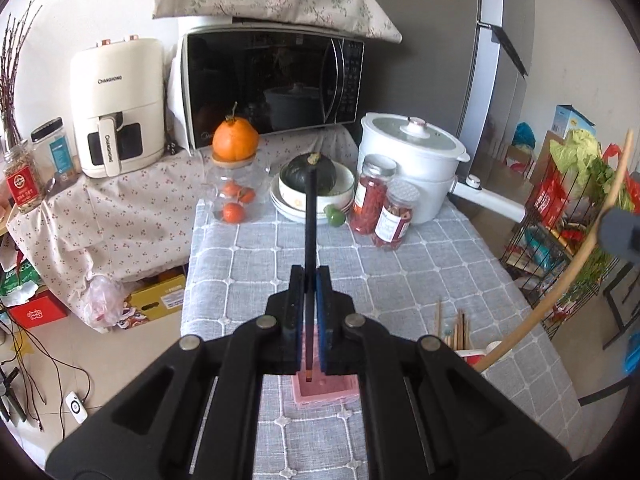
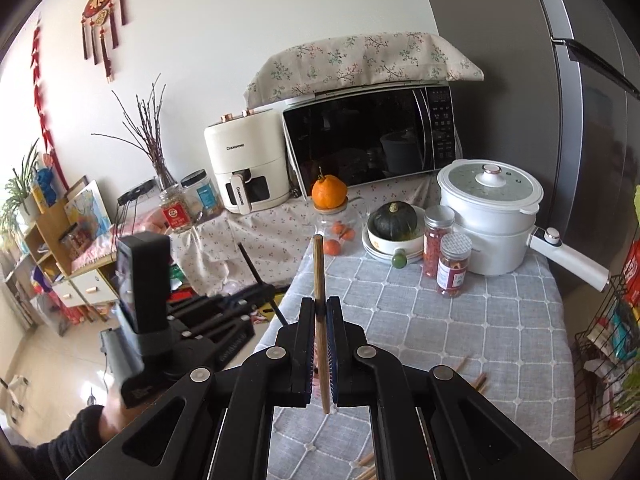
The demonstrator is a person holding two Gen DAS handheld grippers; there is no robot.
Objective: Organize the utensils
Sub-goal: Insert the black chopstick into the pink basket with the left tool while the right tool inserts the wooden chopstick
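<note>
Wooden chopstick [image 2: 321,320] between right claw [image 2: 321,308] pads

Bright, even daylight, soft shadows; heavy fisheye bending with dark corners; glossy black microwave door [image 1: 272,84] mirrors the room; blurred black handheld gripper [image 2: 224,312] at 9 o'clock.

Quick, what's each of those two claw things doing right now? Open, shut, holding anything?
Left gripper: shut on a black chopstick.
Right gripper: shut on a wooden chopstick.
</note>
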